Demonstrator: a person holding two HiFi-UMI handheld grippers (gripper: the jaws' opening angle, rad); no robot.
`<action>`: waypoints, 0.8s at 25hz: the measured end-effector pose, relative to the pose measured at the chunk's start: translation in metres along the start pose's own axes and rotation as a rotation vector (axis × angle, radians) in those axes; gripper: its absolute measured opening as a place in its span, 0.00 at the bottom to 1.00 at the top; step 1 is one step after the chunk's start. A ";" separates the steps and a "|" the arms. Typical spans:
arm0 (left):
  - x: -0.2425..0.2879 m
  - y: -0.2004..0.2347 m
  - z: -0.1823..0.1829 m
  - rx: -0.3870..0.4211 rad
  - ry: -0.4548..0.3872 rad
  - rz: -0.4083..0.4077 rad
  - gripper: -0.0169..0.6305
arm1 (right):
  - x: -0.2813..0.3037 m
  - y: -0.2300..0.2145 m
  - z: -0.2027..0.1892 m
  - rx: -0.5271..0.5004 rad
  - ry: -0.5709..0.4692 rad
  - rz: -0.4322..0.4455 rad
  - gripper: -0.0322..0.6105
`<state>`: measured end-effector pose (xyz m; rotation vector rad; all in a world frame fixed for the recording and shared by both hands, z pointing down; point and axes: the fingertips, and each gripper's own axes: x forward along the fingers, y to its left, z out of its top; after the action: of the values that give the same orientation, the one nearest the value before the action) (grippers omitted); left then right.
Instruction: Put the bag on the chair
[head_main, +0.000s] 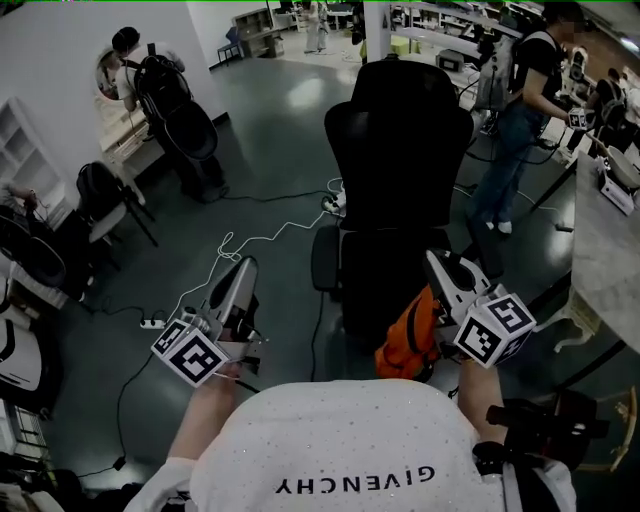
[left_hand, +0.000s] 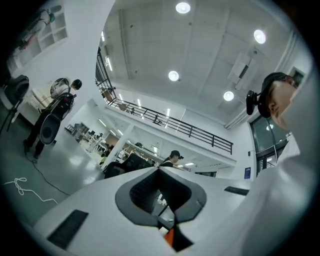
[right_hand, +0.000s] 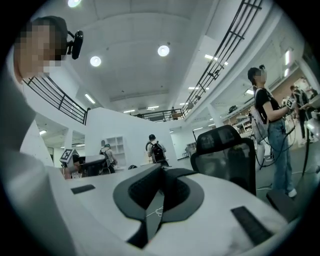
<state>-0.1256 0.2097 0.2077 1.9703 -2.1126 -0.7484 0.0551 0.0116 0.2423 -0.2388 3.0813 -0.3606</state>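
Observation:
A black office chair (head_main: 400, 150) stands straight ahead, facing me, and it also shows in the right gripper view (right_hand: 225, 150). An orange bag (head_main: 410, 340) sits at the front edge of its seat, just under the body of my right gripper (head_main: 432, 258). Whether the bag rests on the seat or hangs from something is hidden. The right gripper (right_hand: 161, 167) points up and is shut, with nothing between its jaws. My left gripper (head_main: 245, 265) is off to the chair's left, also tilted up. Its jaws (left_hand: 159, 171) meet at the tips, holding nothing.
A white cable (head_main: 250, 240) and a power strip (head_main: 152, 322) lie on the grey floor to the left of the chair. A person (head_main: 520, 110) stands behind it on the right, beside a pale table (head_main: 605, 260). Another person with a stroller (head_main: 170, 100) is far left.

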 end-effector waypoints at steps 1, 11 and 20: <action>0.004 0.000 -0.001 0.017 0.002 -0.002 0.03 | 0.001 -0.003 -0.002 0.003 0.000 0.000 0.05; 0.027 0.017 -0.011 0.026 -0.002 0.003 0.03 | 0.012 -0.013 -0.014 0.015 0.053 -0.002 0.05; 0.039 0.028 -0.026 0.048 0.048 -0.017 0.03 | 0.033 -0.026 -0.020 0.016 0.079 -0.039 0.05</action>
<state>-0.1443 0.1654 0.2344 2.0114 -2.1082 -0.6531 0.0253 -0.0135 0.2670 -0.2918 3.1539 -0.4057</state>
